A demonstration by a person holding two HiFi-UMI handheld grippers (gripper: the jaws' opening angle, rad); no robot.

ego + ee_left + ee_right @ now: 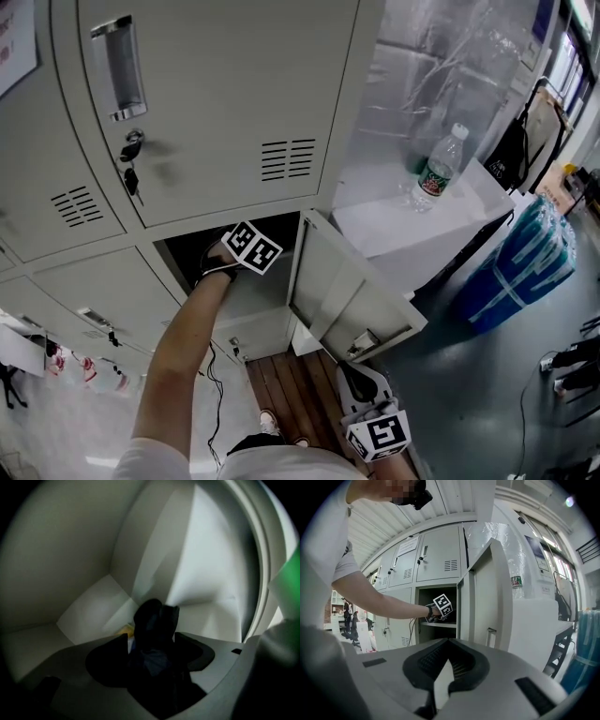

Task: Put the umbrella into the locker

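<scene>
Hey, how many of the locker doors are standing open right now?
1. The open door stands right of the dark compartment, below the shut door with keys. Every other door in view is shut; lockers outside the frame are unseen.

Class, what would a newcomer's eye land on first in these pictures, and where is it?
The left gripper reaches into the open locker, with a dark folded umbrella between its wide-open jaws. Beside it, a water bottle stands on a white cabinet. The right gripper hangs shut and empty near the open door.
</scene>
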